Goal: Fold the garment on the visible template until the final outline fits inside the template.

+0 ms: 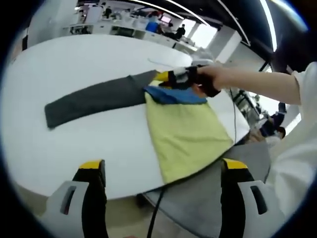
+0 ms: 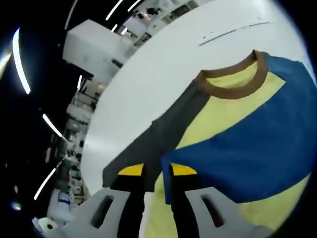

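A white oval desk (image 1: 74, 64) stands in a bright open office with ceiling light strips. The left claw (image 1: 161, 171) hangs open at the desk's near edge, jaws wide apart, gripping nothing. Ahead of it lies the garment (image 1: 185, 131), a yellow shirt with a grey sleeve (image 1: 91, 99) stretched leftward and a blue sleeve (image 1: 173, 95) folded across. The right claw (image 2: 157, 171) is nearly closed, pinching the blue sleeve's edge; beyond it sits the brown collar (image 2: 233, 87).
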